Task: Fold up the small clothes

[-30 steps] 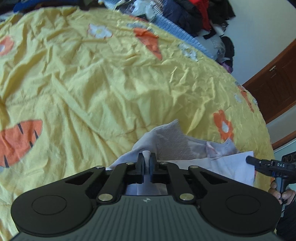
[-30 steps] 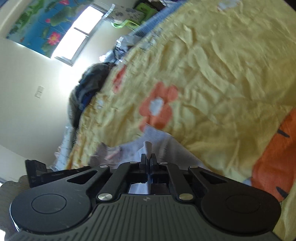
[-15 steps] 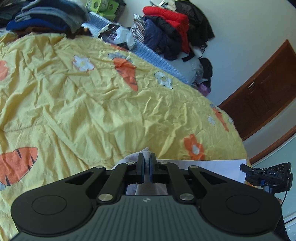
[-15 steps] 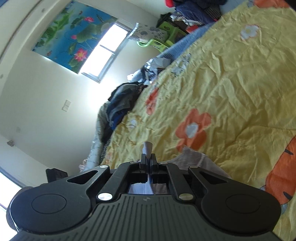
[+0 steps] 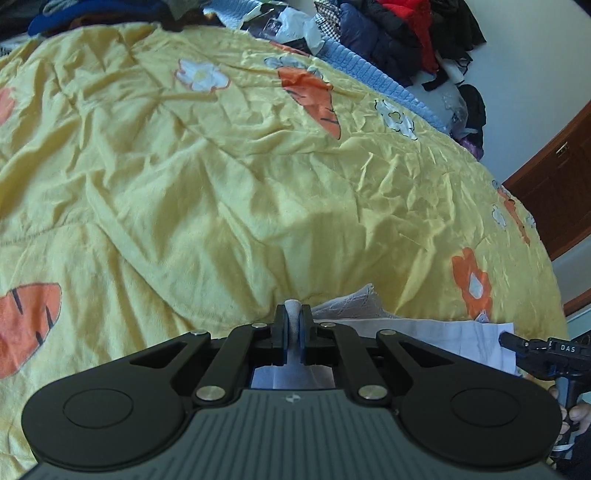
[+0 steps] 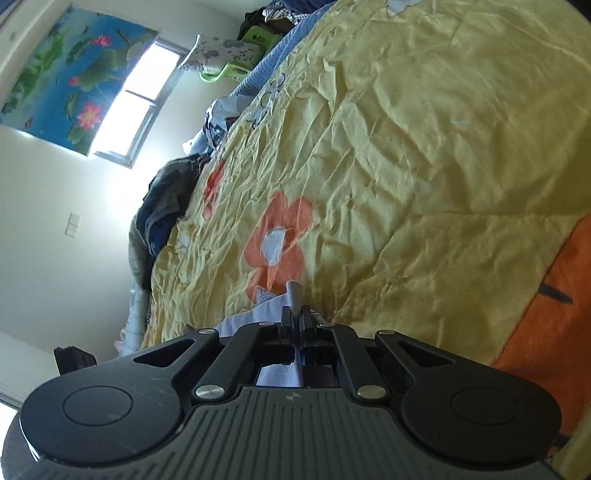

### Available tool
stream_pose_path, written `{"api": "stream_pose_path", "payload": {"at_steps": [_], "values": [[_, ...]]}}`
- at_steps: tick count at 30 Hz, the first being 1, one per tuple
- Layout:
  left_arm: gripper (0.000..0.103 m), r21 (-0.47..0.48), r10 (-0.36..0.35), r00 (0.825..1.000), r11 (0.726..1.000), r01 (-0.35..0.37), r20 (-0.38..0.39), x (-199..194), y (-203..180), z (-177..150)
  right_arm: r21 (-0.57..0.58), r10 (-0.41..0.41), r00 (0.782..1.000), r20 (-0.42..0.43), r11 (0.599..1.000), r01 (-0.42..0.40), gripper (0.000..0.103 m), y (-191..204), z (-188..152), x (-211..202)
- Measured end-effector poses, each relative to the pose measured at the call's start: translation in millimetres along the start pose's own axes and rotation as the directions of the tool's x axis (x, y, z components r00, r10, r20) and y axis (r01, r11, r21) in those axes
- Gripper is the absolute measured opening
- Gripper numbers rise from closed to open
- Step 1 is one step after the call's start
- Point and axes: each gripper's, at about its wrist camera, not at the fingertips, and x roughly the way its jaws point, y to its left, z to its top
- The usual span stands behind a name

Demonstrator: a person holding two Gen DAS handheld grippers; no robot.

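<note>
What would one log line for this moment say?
left gripper: shut on pale garment | right gripper: shut on pale garment | garment held over yellow bedspread

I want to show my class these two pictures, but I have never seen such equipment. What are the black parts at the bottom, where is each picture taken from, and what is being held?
No robot here: a person holds a hand tool with tongs in each hand, and a camera on each tool looks along its fingers. One picture is from the left tongs, the other from the right tongs. Both are shut on a pale garment, stretched between them above a yellow bedspread printed with carrots and flowers. Piled clothes lie at the bed's far edge.
</note>
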Motion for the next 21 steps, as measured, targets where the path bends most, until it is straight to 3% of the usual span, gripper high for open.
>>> {"api": "stream_pose_path", "payload": {"at_steps": [2,4,5,8,10,15,18,19,20,21], "values": [[0.006,0.043,0.008,1.0,0.999,-0.008,0.013,-7,-5,-2,0.013,-0.003,1.0,0.001,1.0,0.003,0.013,1,-4,-2],[0.006,0.054,0.0,1.0,0.999,-0.001,0.018,-22,-4,-4,0.049,-0.014,1.0,-0.012,0.999,0.015,0.03,0,-5,-9],[0.006,0.049,-0.012,0.999,0.999,0.011,0.032,-33,-2,-5,0.059,-0.014,1.0,-0.001,0.998,0.014,0.046,0,-6,-17],[0.006,0.0,-0.039,0.991,0.999,0.039,0.132,-80,-2,-22,0.031,-0.01,0.993,0.121,1.0,0.006,0.047,12,-17,-61],[0.006,0.011,-0.101,0.973,0.995,0.101,0.206,-103,-13,-46,-0.018,0.091,0.986,0.138,0.996,-0.09,0.047,27,-40,-79],[0.006,0.23,-0.068,0.982,0.973,0.027,0.174,-94,-80,-127,-0.039,0.173,0.985,-0.007,0.984,-0.173,0.047,61,-105,-57],[0.006,0.282,-0.037,0.996,0.959,0.012,0.082,-74,-86,-170,-0.001,0.157,0.986,-0.059,0.988,-0.157,0.047,52,-130,-46],[0.006,0.281,-0.024,0.997,0.96,0.002,0.076,-69,-82,-179,0.018,0.126,0.99,-0.068,0.992,-0.125,0.045,43,-136,-44],[0.006,0.271,-0.047,0.992,0.962,0.013,0.119,-71,-76,-187,0.013,0.077,0.994,-0.078,0.997,-0.076,0.027,36,-141,-43],[0.006,0.258,-0.054,0.991,0.966,0.022,0.118,-73,-74,-189,0.005,0.032,0.996,-0.084,0.999,-0.032,0.003,30,-143,-41]]}}
